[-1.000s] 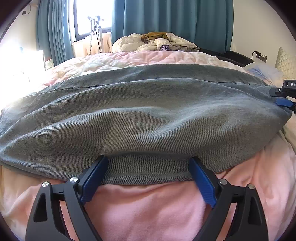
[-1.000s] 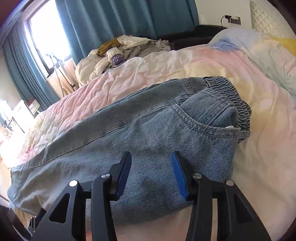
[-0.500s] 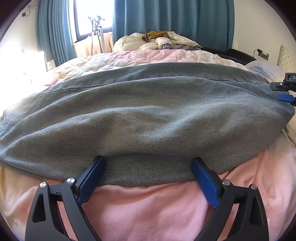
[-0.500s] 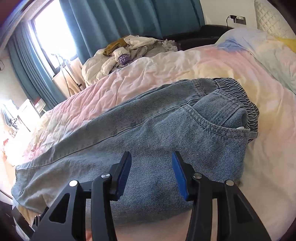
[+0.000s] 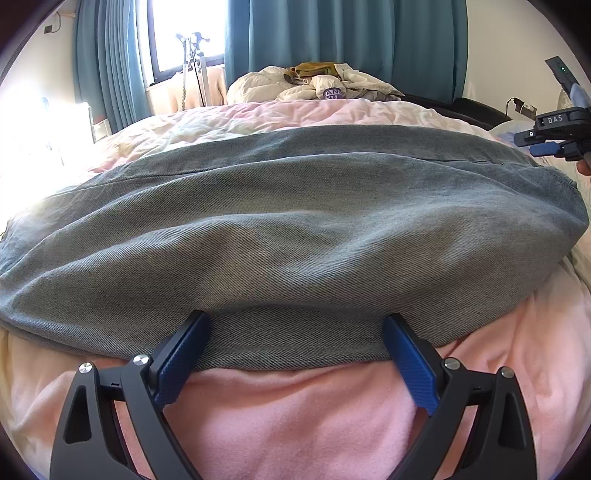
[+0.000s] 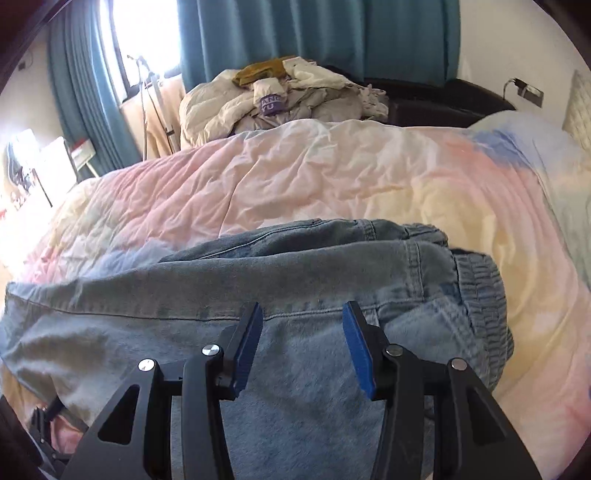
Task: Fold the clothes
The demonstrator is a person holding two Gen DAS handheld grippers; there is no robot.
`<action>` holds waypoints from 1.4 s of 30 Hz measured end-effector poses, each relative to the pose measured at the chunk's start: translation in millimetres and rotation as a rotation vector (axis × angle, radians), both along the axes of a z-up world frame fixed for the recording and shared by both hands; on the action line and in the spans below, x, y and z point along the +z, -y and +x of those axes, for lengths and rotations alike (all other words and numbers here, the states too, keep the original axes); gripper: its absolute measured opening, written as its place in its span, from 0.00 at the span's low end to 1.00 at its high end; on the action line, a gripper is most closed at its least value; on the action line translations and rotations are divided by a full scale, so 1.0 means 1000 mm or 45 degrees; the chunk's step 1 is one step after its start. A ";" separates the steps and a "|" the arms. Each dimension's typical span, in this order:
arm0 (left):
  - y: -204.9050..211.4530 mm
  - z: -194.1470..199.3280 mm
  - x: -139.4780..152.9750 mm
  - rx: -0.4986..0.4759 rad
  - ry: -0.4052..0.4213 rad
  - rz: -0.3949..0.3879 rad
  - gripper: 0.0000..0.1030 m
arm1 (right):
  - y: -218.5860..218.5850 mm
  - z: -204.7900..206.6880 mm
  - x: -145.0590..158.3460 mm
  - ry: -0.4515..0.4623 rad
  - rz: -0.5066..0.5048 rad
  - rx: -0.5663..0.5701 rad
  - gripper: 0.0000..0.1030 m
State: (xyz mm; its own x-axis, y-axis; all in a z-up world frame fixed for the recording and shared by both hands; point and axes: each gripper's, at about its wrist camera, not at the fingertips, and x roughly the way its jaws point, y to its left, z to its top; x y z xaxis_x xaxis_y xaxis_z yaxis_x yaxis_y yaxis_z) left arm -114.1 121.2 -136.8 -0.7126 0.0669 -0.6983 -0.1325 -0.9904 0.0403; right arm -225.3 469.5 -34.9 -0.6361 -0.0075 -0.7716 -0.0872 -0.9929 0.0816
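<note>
A pair of blue-grey jeans (image 5: 288, 229) lies folded lengthwise across the pink quilt (image 5: 295, 413). My left gripper (image 5: 295, 339) is wide open, low at the near edge of the jeans, with its blue pads (image 5: 181, 354) at the fabric's hem. My right gripper (image 6: 301, 325) is open and empty, raised over the jeans (image 6: 258, 295) near the elastic waistband (image 6: 484, 291). The right gripper also shows in the left wrist view (image 5: 554, 142), above the jeans' right end.
A heap of pale clothes (image 6: 280, 99) lies beyond the far side of the bed, before teal curtains (image 5: 332, 44). A window (image 5: 184, 33) with a stand is at the left. Pillows (image 6: 517, 147) lie at the right. A dark sofa (image 6: 443, 99) stands behind.
My right gripper has lifted up and swung toward the waistband, looking further over the bed. My left gripper has stayed at the hem, still open.
</note>
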 end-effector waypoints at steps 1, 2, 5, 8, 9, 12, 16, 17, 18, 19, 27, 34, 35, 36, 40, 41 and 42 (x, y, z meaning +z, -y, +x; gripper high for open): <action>0.000 0.000 0.000 0.001 -0.002 -0.001 0.93 | -0.003 -0.007 0.001 0.012 0.008 0.013 0.44; 0.000 0.001 0.000 0.001 -0.004 -0.002 0.93 | -0.006 -0.014 0.001 0.022 0.006 0.021 0.44; 0.000 0.001 -0.001 0.002 -0.008 -0.003 0.93 | -0.013 -0.031 -0.003 0.064 -0.024 0.025 0.44; -0.001 0.002 -0.001 0.003 -0.010 -0.003 0.93 | -0.015 -0.046 -0.010 0.104 -0.007 0.026 0.44; -0.001 0.001 -0.001 0.003 -0.011 -0.003 0.93 | -0.016 -0.050 -0.013 0.118 0.000 0.021 0.44; -0.001 0.002 -0.001 0.003 -0.013 -0.003 0.93 | -0.016 -0.058 -0.020 0.151 0.018 0.030 0.44; -0.001 0.002 -0.001 0.004 -0.012 -0.003 0.93 | -0.007 -0.061 -0.024 0.166 0.060 0.090 0.44; -0.001 0.001 -0.001 0.004 -0.012 -0.003 0.93 | -0.004 -0.061 -0.024 0.167 0.073 0.110 0.44; -0.001 0.002 -0.001 0.004 -0.012 -0.003 0.93 | -0.001 -0.061 -0.024 0.168 0.085 0.132 0.44; -0.001 0.002 -0.001 0.004 -0.012 -0.003 0.93 | 0.003 -0.061 -0.023 0.166 0.096 0.155 0.44; -0.001 0.002 -0.001 0.004 -0.011 -0.004 0.93 | 0.026 -0.066 -0.026 0.216 0.249 0.251 0.44; -0.001 0.001 -0.001 0.004 -0.011 -0.003 0.93 | 0.029 -0.068 -0.016 0.208 0.277 0.280 0.44; -0.001 0.001 -0.001 0.004 -0.011 -0.003 0.93 | 0.030 -0.068 -0.016 0.211 0.282 0.282 0.44; -0.001 0.001 -0.001 0.004 -0.012 -0.003 0.93 | 0.030 -0.068 -0.016 0.215 0.288 0.284 0.44; 0.000 0.001 -0.001 0.003 -0.009 -0.003 0.93 | 0.033 -0.068 -0.020 0.232 0.322 0.289 0.44; 0.000 0.001 -0.001 0.003 -0.009 -0.003 0.93 | 0.034 -0.068 -0.021 0.236 0.321 0.294 0.44; 0.000 0.001 -0.001 0.003 -0.008 -0.003 0.93 | 0.035 -0.068 -0.024 0.242 0.321 0.297 0.44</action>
State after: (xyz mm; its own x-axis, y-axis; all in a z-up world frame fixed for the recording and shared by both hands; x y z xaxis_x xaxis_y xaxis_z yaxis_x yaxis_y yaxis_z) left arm -113.1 121.3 -137.5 -0.7175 0.0635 -0.6937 -0.1296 -0.9906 0.0433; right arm -293.3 434.3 -58.5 -0.4856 0.0696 -0.8714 0.1531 -0.9746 -0.1632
